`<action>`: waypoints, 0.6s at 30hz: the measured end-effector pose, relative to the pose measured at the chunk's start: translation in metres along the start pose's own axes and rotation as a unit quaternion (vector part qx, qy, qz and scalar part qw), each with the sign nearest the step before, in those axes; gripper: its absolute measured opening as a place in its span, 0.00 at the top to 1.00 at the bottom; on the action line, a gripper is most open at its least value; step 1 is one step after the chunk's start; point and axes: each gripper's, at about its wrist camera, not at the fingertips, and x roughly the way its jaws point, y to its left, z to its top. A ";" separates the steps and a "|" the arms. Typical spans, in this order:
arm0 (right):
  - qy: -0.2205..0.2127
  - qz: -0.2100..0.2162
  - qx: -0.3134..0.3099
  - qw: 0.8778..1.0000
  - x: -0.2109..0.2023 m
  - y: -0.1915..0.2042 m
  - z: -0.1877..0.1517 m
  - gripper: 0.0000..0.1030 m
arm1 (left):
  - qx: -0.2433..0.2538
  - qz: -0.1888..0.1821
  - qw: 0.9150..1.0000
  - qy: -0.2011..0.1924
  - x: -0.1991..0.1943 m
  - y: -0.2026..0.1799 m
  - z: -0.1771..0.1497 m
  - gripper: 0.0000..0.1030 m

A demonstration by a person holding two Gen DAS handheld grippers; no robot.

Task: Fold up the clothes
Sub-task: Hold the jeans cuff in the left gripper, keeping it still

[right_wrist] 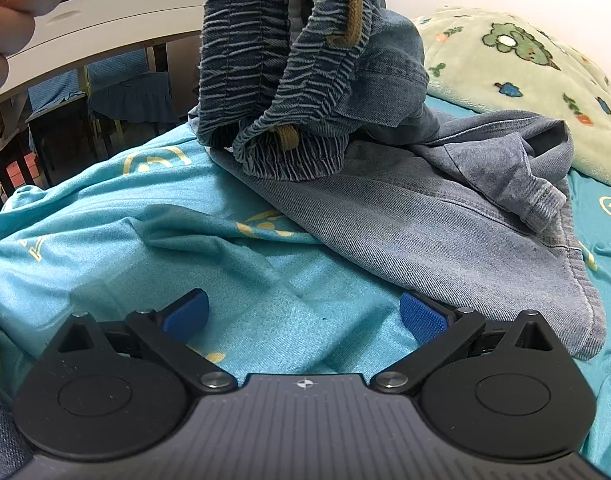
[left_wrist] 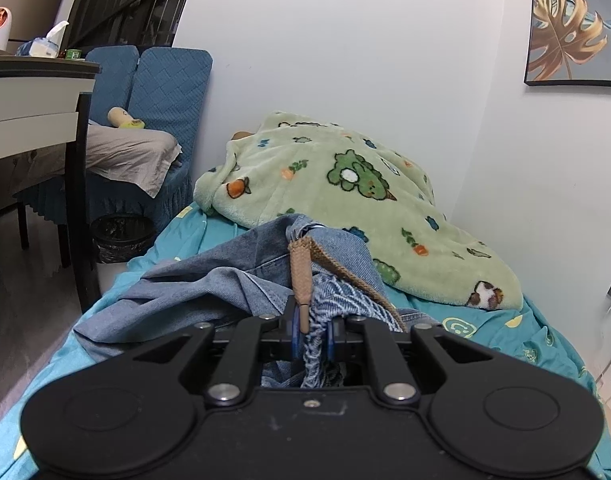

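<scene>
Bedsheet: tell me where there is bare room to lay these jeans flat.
Bare turquoise bedsheet lies between the open right claw and the denim jeans, running to the table-side edge. The wall side is crowded: the green fleece blanket abuts the jeans. The left claw pinches the jeans' elastic waistband, lifting it.

Domestic room, bedroom combined with dining corner. Bed with turquoise printed sheet [left_wrist: 505,332] against white wall; green fleece blanket [left_wrist: 345,204] with cartoon animals heaped at far end. Framed gold-leaf picture [left_wrist: 573,28] on wall. Beside bed: white table [left_wrist: 33,92], chairs in blue quilted covers [left_wrist: 165,92], tissue pack [left_wrist: 45,42] on tabletop, black waste bin [left_wrist: 121,236] on floor.
</scene>
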 end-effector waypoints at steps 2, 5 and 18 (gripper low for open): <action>0.000 0.000 0.000 1.000 0.000 0.000 0.000 0.00 | 0.002 0.000 1.000 0.003 0.002 -0.001 -0.001 0.90; 0.000 0.000 0.000 1.000 0.000 0.000 0.000 0.00 | 0.006 0.001 1.000 0.004 0.002 -0.002 -0.002 0.90; 0.000 0.001 0.000 1.000 0.000 -0.001 0.000 0.00 | 0.008 -0.002 1.000 0.007 0.001 -0.002 -0.003 0.90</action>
